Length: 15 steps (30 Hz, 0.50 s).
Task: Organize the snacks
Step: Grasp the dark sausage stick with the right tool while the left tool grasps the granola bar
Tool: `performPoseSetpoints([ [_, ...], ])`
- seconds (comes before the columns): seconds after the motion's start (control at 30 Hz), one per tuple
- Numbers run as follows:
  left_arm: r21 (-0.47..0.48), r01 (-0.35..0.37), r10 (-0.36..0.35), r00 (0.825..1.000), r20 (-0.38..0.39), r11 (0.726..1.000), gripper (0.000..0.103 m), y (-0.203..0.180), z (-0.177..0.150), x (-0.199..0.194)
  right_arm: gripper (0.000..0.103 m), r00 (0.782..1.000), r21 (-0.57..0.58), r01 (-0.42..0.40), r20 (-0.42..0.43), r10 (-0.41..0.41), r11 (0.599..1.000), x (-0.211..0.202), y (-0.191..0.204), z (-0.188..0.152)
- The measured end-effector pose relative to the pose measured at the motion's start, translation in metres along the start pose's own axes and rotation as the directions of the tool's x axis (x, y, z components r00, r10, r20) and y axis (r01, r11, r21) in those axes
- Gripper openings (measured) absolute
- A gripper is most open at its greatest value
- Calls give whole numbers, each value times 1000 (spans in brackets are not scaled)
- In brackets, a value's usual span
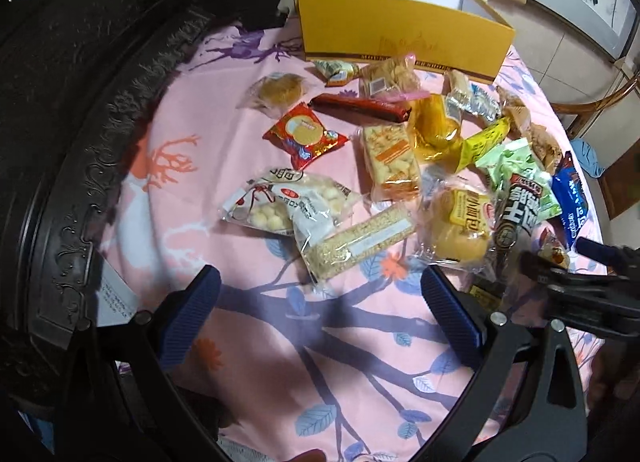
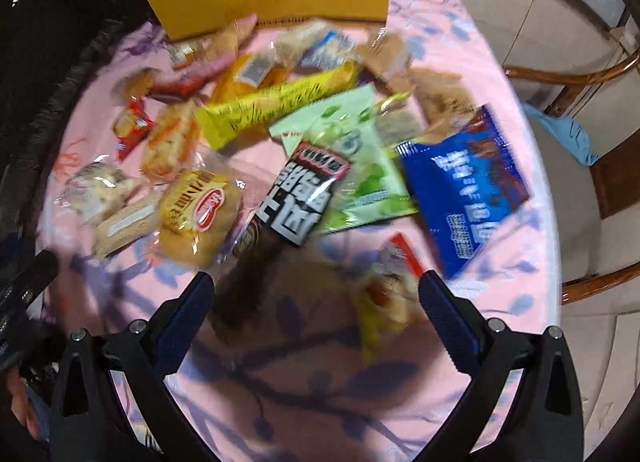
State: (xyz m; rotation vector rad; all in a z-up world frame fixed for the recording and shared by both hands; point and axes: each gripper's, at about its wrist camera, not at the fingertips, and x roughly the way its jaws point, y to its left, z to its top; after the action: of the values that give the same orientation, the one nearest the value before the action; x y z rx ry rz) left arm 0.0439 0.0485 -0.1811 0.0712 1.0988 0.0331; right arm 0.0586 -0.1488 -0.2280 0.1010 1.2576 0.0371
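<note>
Blue-padded fingers of the left hand-held gripper (image 1: pixel 320 314) and right hand-held gripper (image 2: pixel 316 306) spread wide, holding nothing. Snack packets (image 1: pixel 384 158) lie scattered on the pink floral surface (image 1: pixel 280 342); the black sausage stick (image 2: pixel 292 198) runs lengthwise toward the yellow box (image 1: pixel 404 34). Tiled floor beyond.

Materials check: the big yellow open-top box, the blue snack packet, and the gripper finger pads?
Yellow open-top box: looks like matte paperboard; stiff flat walls, sharp folded corners, white inside.
Blue snack packet: probably glossy plastic film; printed, crinkled, serrated edge.
Left gripper finger pads: likely ribbed blue rubber or soft plastic; fine ridges, dull sheen. Black frame unclear.
</note>
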Motion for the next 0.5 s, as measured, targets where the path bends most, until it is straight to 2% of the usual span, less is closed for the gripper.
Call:
performPoseSetpoints([
  [0.07, 13, -4, 4, 1000, -1, 1000, 101, 0, 1, 5, 102, 1000, 25, 5, -17, -4, 1000, 15, 5, 2],
  [0.13, 37, -6, 6, 1000, -2, 999, 101, -3, 2, 10, 102, 999, 21, 42, 5, -42, 999, 24, 14, 5],
  [0.17, 43, -7, 7, 1000, -3, 999, 101, -4, 3, 12, 98, 999, 22, 37, 1, -37, 999, 28, 16, 6],
  [0.2, 52, -6, 6, 1000, 0, 999, 101, -7, 3, 13, 92, 999, 33, 34, -9, -34, 999, 32, 19, 6],
  [0.23, 59, -2, 2, 1000, 5, 998, 101, -9, 3, 12, 77, 1000, 50, 22, -20, -21, 999, 34, 20, 4],
  [0.27, 66, 7, -7, 1000, 10, 998, 101, -10, 3, 11, 70, 1000, 64, 1, -14, 0, 998, 34, 23, 1],
  [0.33, 91, 34, -35, 999, 15, 995, 101, -14, 3, 10, 63, 1000, 38, 15, 16, -15, 999, 35, 29, -1],
  [0.37, 99, 50, -50, 999, 3, 994, 101, -16, 3, 13, 54, 999, 25, 25, 23, -25, 999, 35, 29, 0],
  [0.4, 100, 58, -58, 998, -5, 993, 101, -17, 4, 16, 50, 999, 20, 28, 33, -29, 999, 36, 29, 0],
  [0.5, 103, 84, -82, 996, -22, 991, 101, -21, 8, 29, 35, 1000, 44, -8, 30, 7, 999, 33, 14, 4],
])
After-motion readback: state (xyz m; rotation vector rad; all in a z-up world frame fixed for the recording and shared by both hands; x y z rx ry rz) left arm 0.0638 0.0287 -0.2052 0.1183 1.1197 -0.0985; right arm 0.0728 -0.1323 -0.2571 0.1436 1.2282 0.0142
